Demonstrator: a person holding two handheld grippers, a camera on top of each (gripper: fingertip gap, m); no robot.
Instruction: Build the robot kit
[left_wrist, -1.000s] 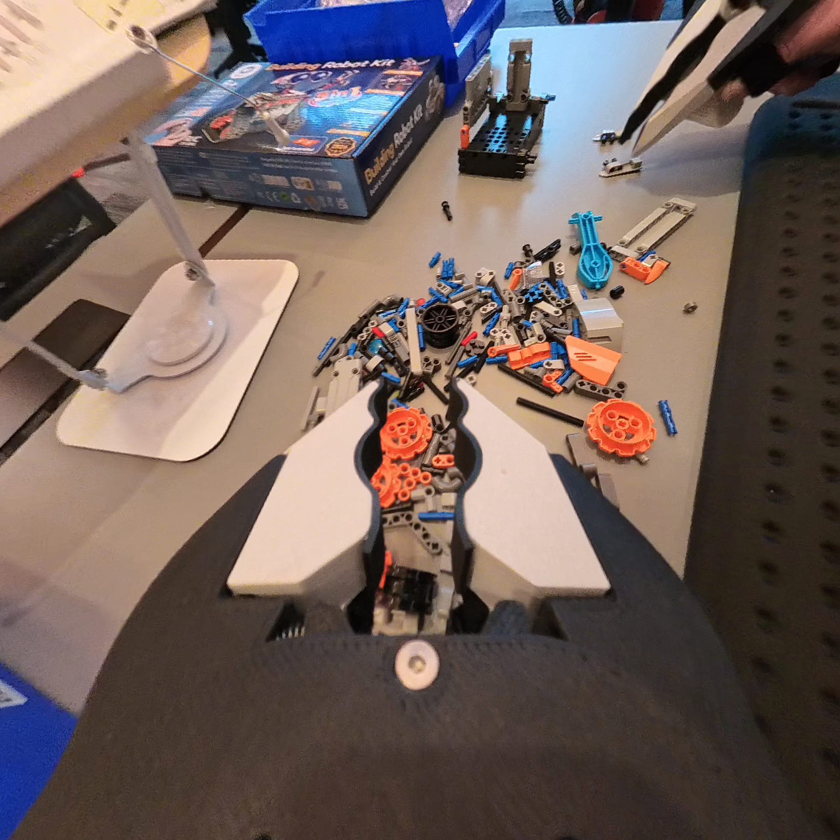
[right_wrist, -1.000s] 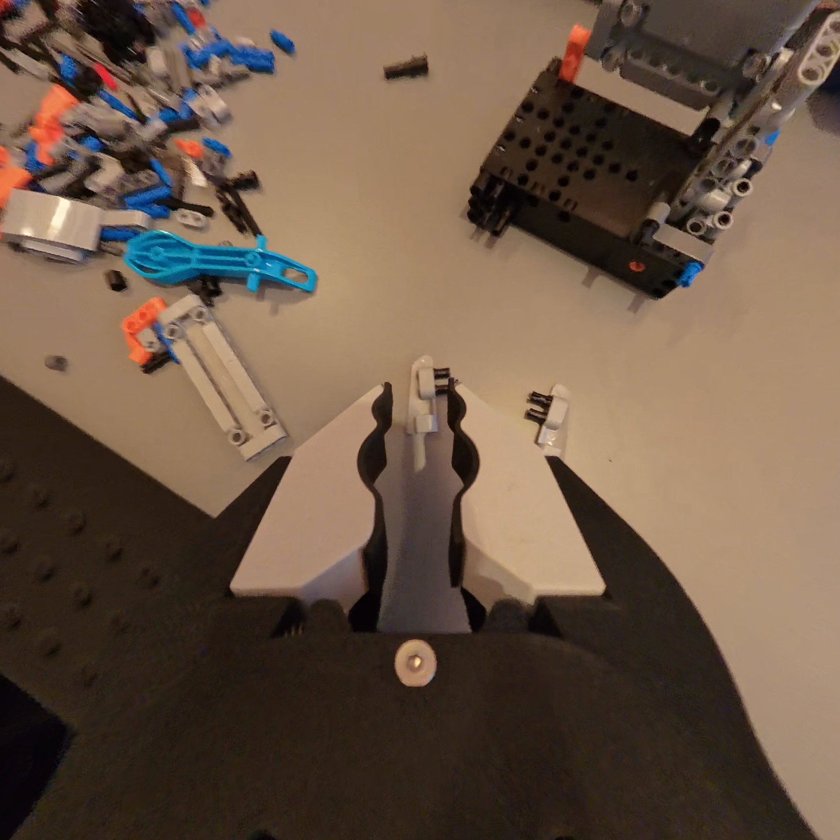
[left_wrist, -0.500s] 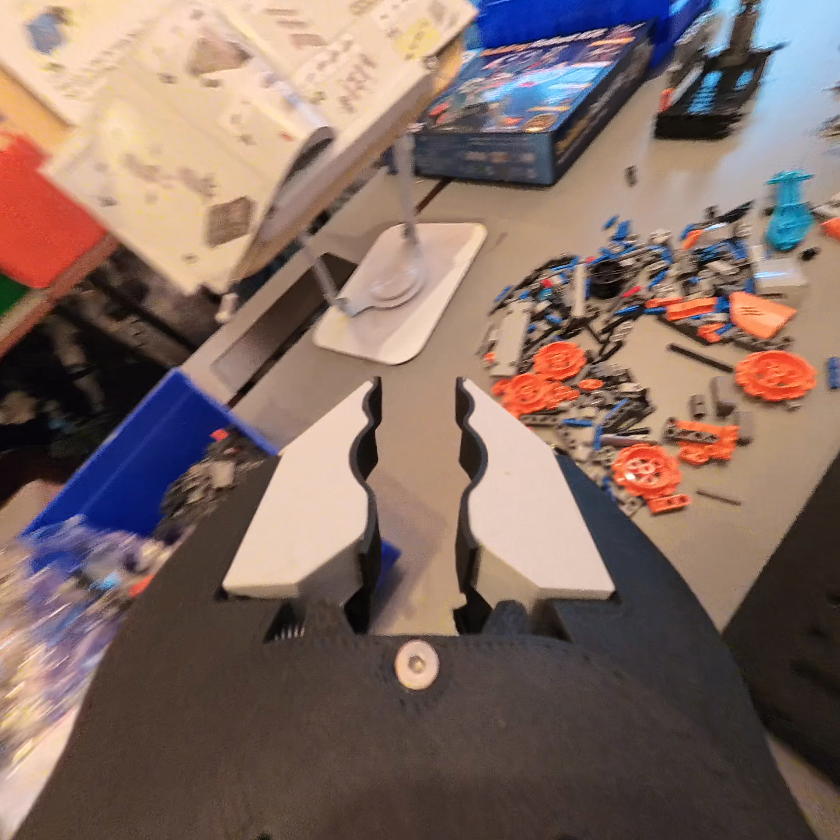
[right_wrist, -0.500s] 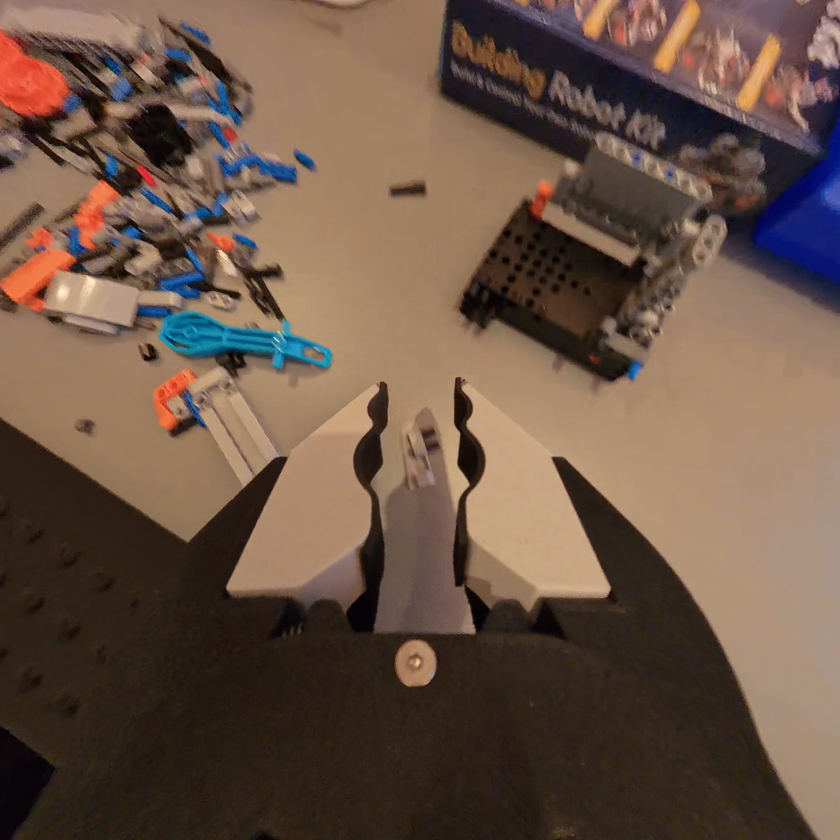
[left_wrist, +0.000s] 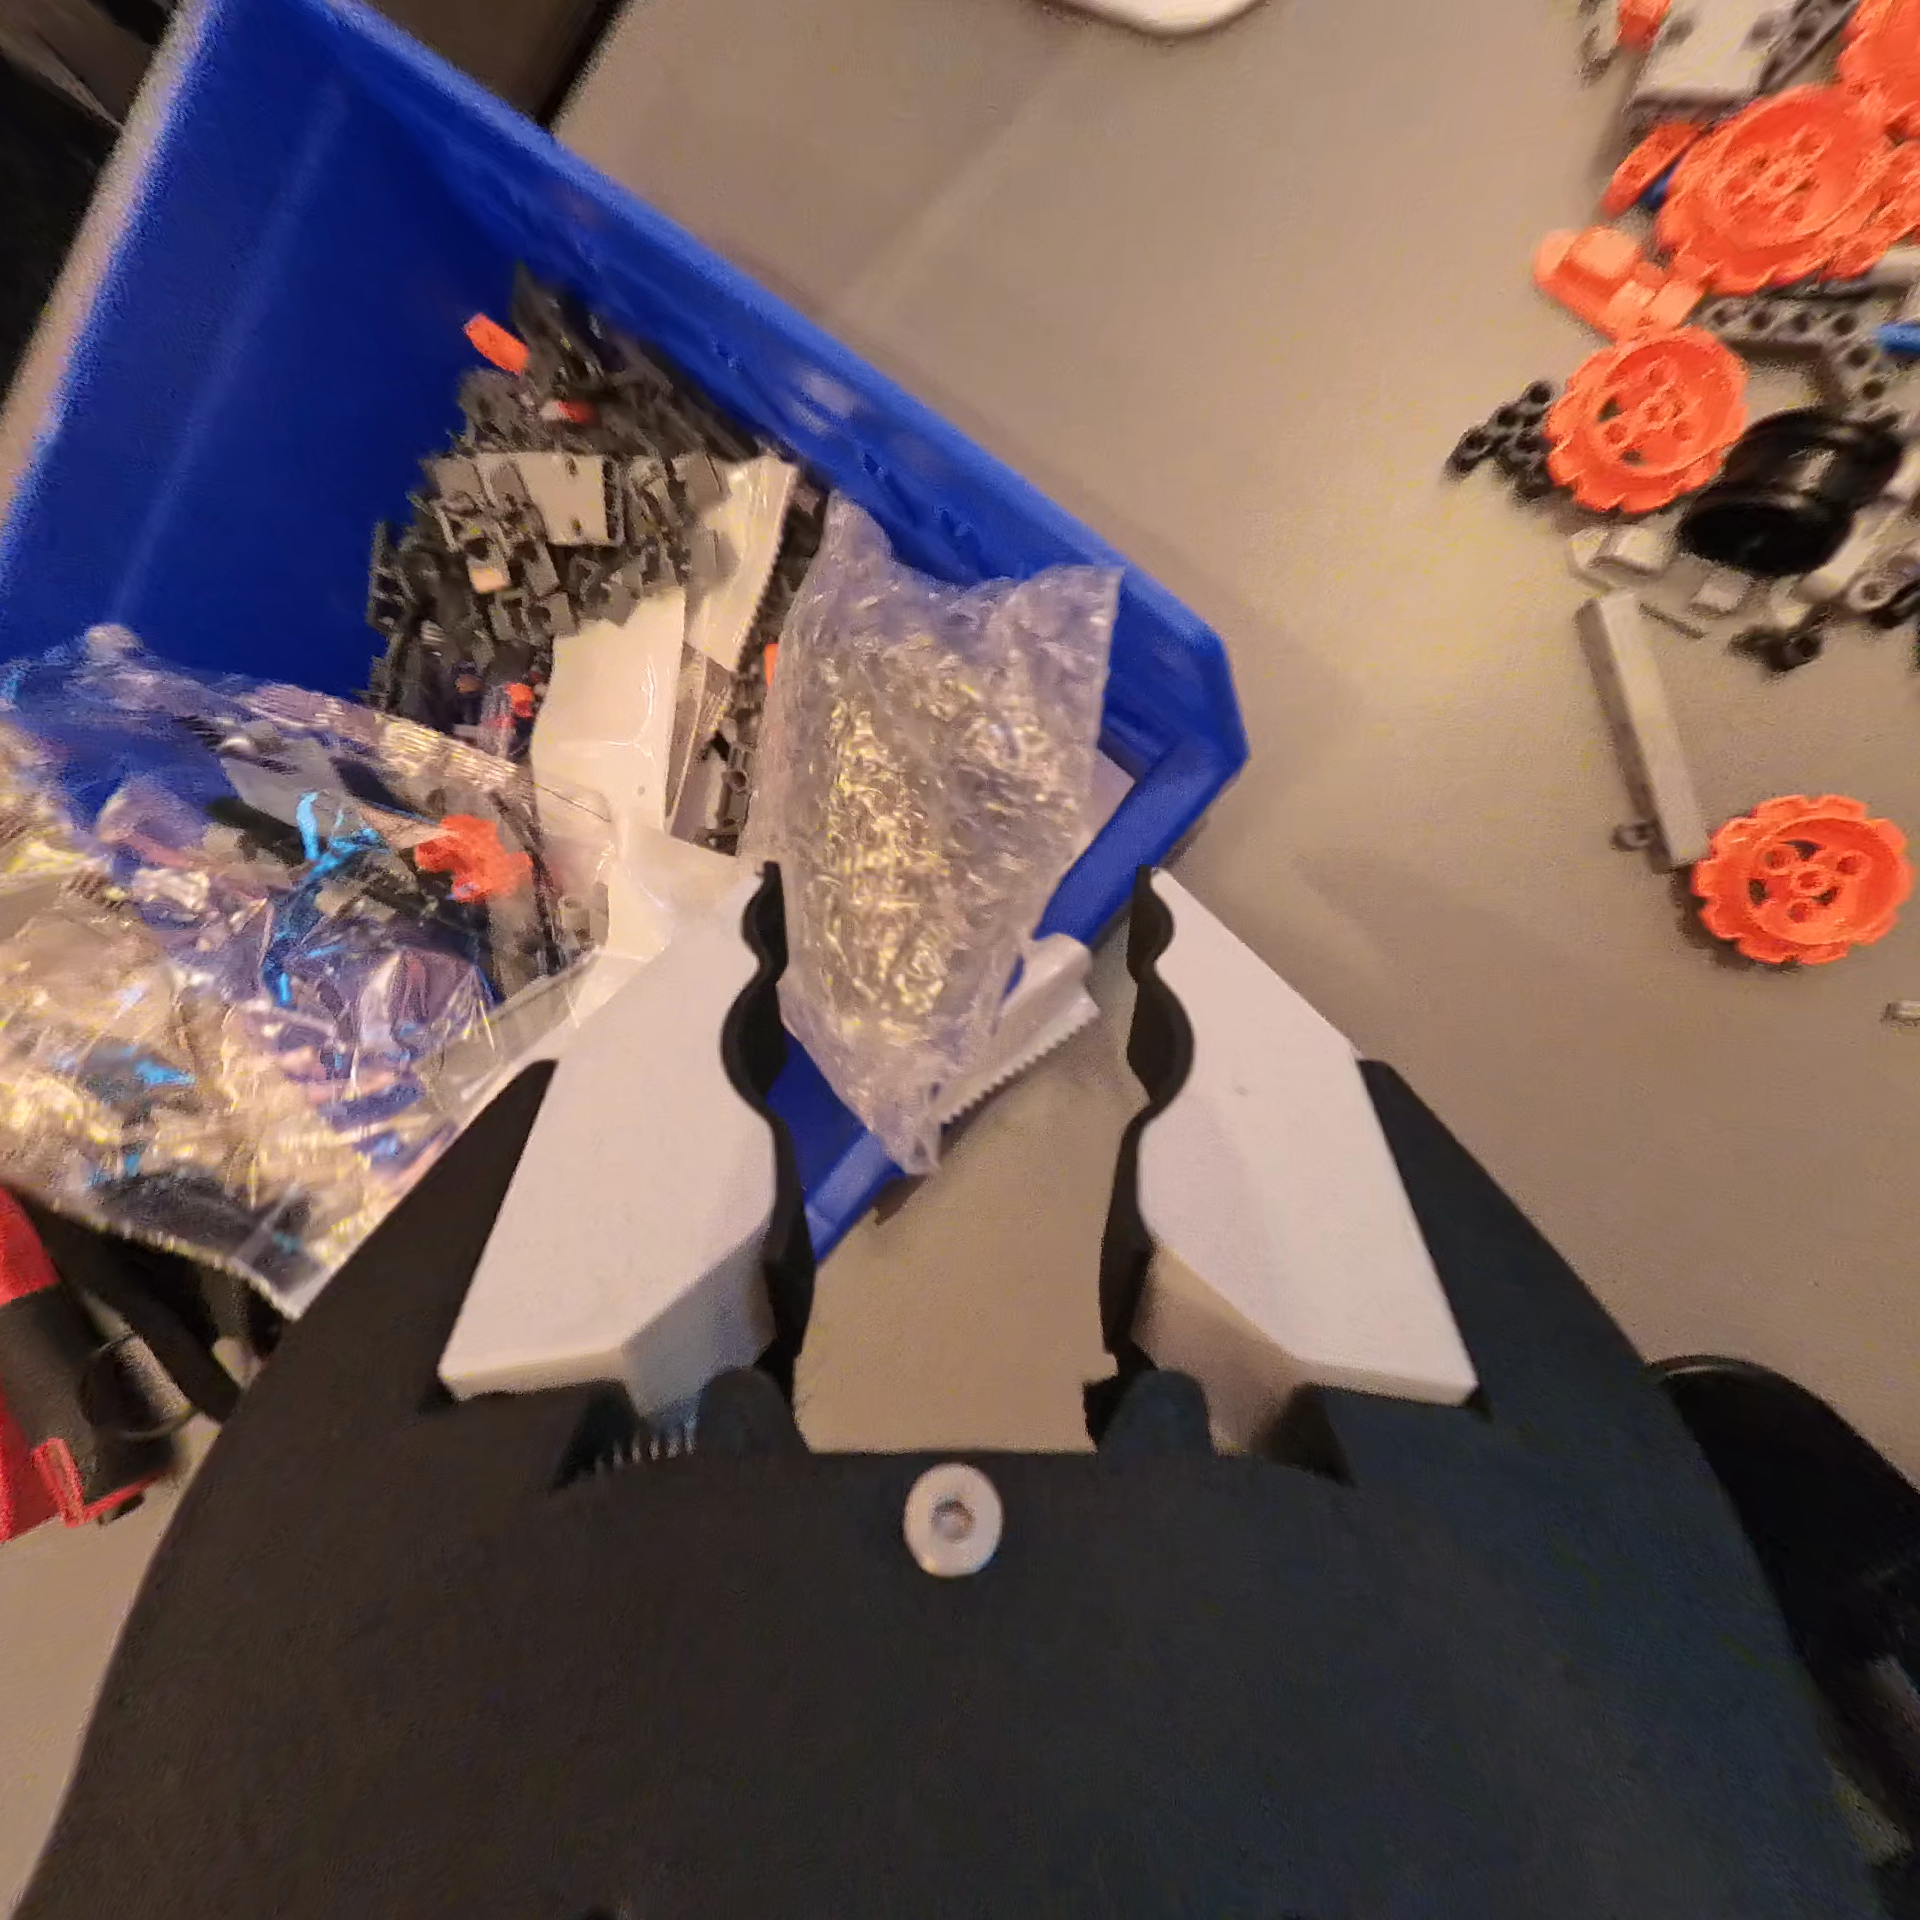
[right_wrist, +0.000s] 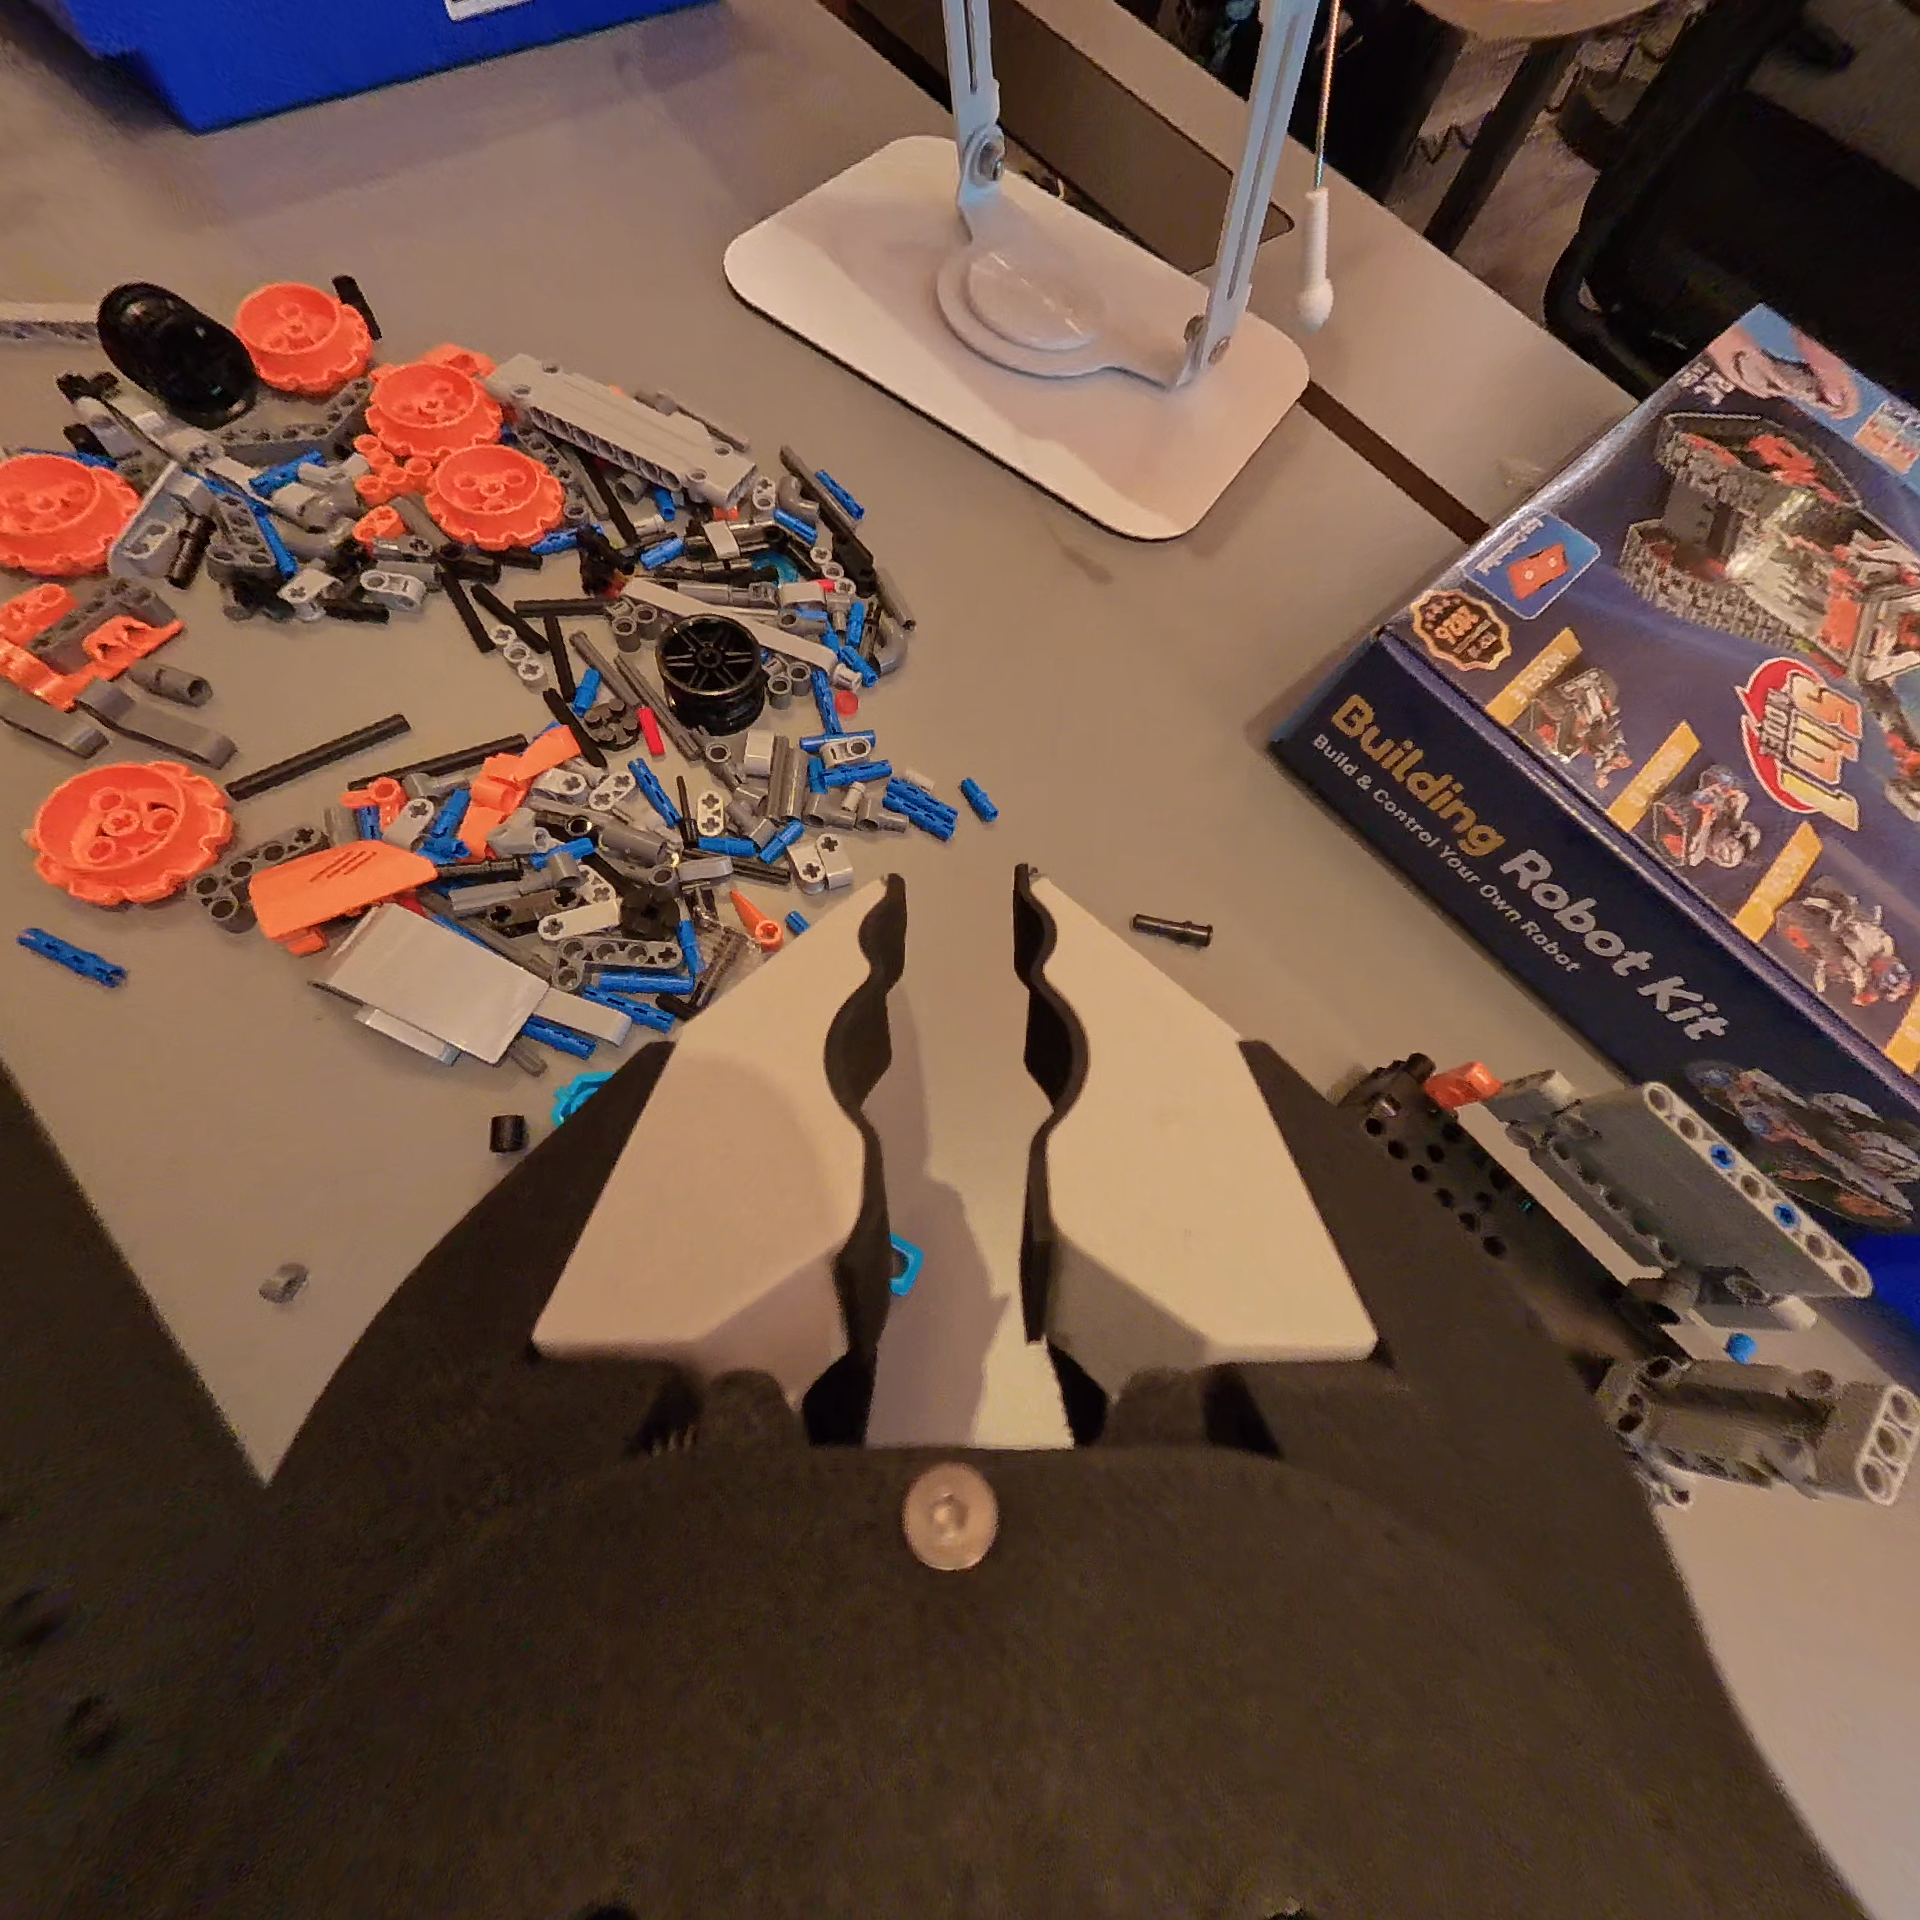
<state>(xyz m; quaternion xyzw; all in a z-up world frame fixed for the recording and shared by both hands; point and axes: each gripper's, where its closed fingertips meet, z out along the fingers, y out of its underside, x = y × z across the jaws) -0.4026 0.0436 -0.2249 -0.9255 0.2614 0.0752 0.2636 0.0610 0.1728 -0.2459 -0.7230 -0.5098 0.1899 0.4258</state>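
Observation:
My left gripper (left_wrist: 954, 894) is open wide and empty over the near corner of a blue bin (left_wrist: 312, 312). A clear plastic bag of small metal-looking parts (left_wrist: 914, 810) hangs over the bin's corner and lies between the fingers, with no grip on it. A second bag of parts (left_wrist: 239, 935) lies to the left. My right gripper (right_wrist: 958, 883) is open and empty above the grey table (right_wrist: 1091, 675), just right of a pile of loose building parts (right_wrist: 644, 727). A black pin (right_wrist: 1169, 928) lies beside its right fingertip.
A black and grey part-built model (right_wrist: 1662, 1195) stands right of the right gripper, with the kit box (right_wrist: 1662, 779) behind it. A white stand base (right_wrist: 1039, 416) sits at the back. Orange gears (left_wrist: 1803, 878) lie right of the bin. A cyan piece (right_wrist: 904, 1262) shows under the right gripper. The black pin (right_wrist: 1169, 928) is closer to my right gripper, around 11 cm from its tips; the left tips are 50 cm off.
My left gripper swung left from the parts pile to the blue bin and opened wider. My right gripper turned from the small grey piece toward the pile; that piece is out of view.

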